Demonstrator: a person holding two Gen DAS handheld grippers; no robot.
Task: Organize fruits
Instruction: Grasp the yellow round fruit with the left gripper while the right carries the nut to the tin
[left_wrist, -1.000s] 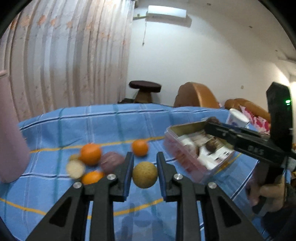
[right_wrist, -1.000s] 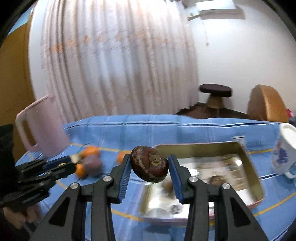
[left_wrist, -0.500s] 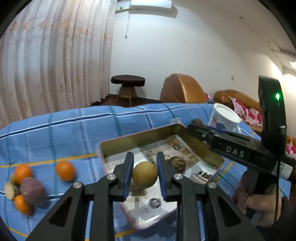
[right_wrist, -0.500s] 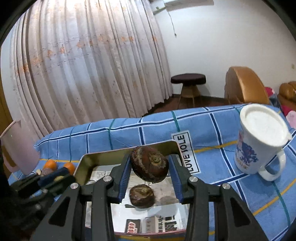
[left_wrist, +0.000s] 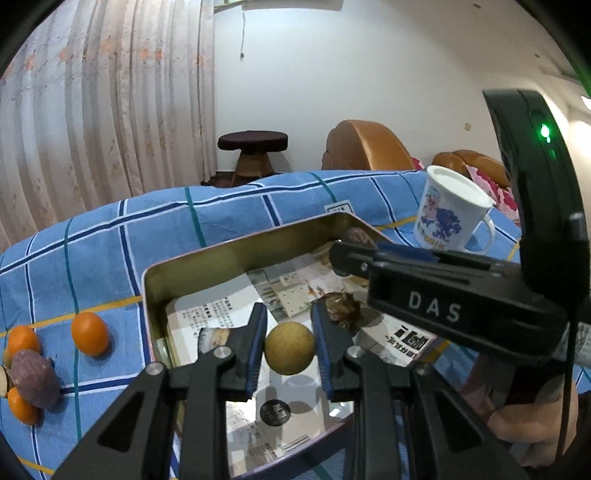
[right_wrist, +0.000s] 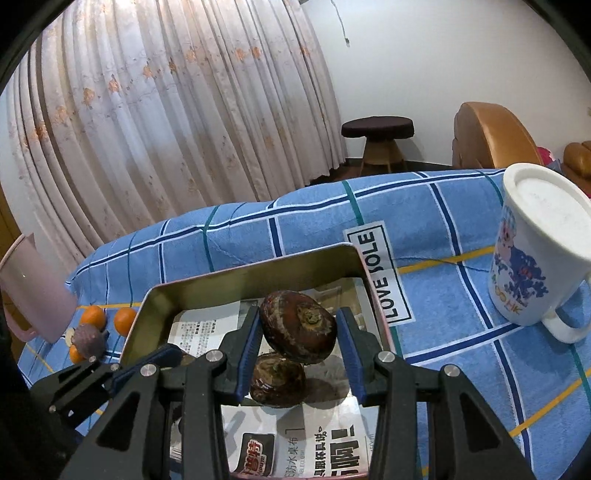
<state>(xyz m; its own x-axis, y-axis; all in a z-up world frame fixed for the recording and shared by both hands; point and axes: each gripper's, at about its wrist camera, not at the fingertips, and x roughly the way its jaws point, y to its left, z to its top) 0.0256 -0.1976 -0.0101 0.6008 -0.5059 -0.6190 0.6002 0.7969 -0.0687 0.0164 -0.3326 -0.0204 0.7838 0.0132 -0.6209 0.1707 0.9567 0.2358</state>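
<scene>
My left gripper (left_wrist: 289, 349) is shut on a round tan fruit (left_wrist: 289, 352), held above the near part of a newspaper-lined metal tin (left_wrist: 236, 251). My right gripper (right_wrist: 298, 338) is shut on a dark brown water chestnut (right_wrist: 297, 329) above the same tin (right_wrist: 258, 273). A second brown chestnut (right_wrist: 277, 380) lies in the tin below it. The right gripper's body (left_wrist: 443, 291) crosses the left wrist view over the tin's right side. Several oranges (left_wrist: 89, 333) and a purple fruit (left_wrist: 35, 378) lie on the blue cloth left of the tin.
A white printed mug (right_wrist: 539, 247) stands right of the tin, also in the left wrist view (left_wrist: 448, 216). A pink jug (right_wrist: 29, 291) stands at the far left by the oranges (right_wrist: 125, 321). Blue checked cloth (right_wrist: 295, 218) covers the table.
Both grippers have moved from the fruit pile to over the tin, each still holding its fruit. The tin now looks closer and larger in both views.
</scene>
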